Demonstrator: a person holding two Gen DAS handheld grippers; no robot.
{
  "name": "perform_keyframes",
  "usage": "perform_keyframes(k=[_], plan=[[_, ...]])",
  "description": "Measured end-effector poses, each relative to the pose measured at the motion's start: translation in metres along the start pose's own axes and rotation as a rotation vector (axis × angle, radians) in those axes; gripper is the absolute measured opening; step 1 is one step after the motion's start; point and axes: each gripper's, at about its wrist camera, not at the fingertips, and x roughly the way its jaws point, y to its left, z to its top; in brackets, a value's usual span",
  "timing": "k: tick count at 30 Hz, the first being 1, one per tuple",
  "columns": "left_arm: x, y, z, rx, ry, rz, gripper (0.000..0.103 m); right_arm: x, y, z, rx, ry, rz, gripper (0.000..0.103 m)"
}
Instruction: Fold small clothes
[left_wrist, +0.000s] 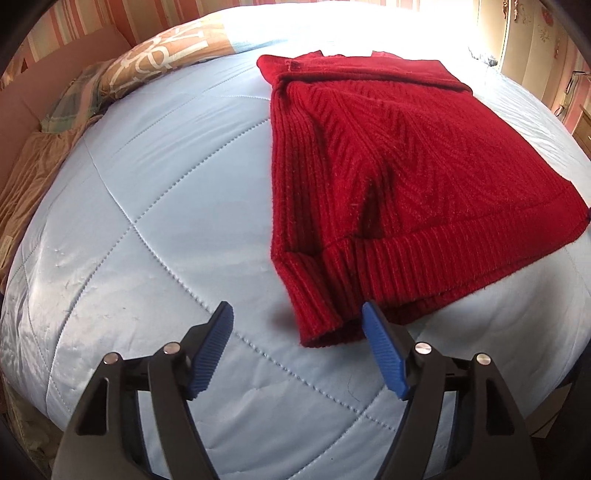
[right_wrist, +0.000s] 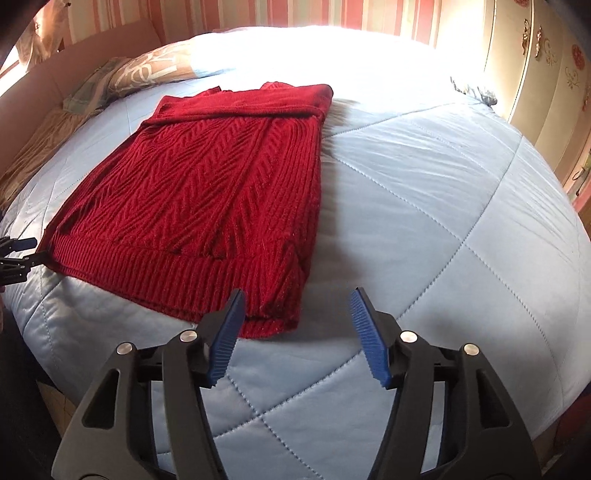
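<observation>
sweater (left_wrist: 406, 177) lies flat – just beyond both open claws

Folded sweater (left_wrist: 399, 177) lying flat on a quilt (left_wrist: 155, 206), one gripper at each near corner.

Taking the sweater as landmark: resting on the quilt, hem toward the cameras, collar on the far side. Sleeves folded over the body, cuffs reaching past the hem at the near corners. Left gripper (left_wrist: 297, 314) just before the near left corner, jaws apart, one fingertip beside the cuff. Right gripper (right_wrist: 297, 301) just before the near right corner, jaws apart, nothing between them. Pillow (left_wrist: 162, 55) beyond the sweater's far left corner. Cabinet (right_wrist: 546, 85) well off to the right, past the quilt's edge.
</observation>
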Motion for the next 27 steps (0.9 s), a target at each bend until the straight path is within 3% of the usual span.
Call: perform_keyframes(k=[5, 8, 11, 13, 15, 16, 27], plan=[[0.001, -0.004, 0.004, -0.056, -0.01, -0.062, 0.073, 0.01, 0.001, -0.001, 0.1, 0.011, 0.071, 0.06], [0.005, -0.005, 0.011, -0.088, -0.002, -0.067, 0.073, 0.02, 0.003, 0.0, 0.129, 0.031, 0.05, 0.059], [0.017, -0.004, 0.015, -0.112, 0.043, -0.042, 0.072, 0.034, -0.007, -0.001, 0.209, 0.083, 0.071, 0.033], [0.017, -0.004, 0.015, -0.116, 0.038, -0.046, 0.059, 0.036, -0.009, -0.003, 0.217, 0.083, 0.071, 0.023], [0.014, -0.007, 0.016, -0.089, 0.023, -0.045, 0.024, 0.031, -0.006, -0.003, 0.192, 0.062, 0.065, 0.012], [0.011, -0.008, 0.017, -0.081, 0.01, -0.031, 0.018, 0.028, -0.004, -0.003, 0.173, 0.051, 0.06, 0.01], [-0.03, 0.0, 0.057, -0.076, -0.17, 0.056, 0.014, -0.01, 0.014, 0.033, -0.008, -0.111, -0.027, 0.007]])
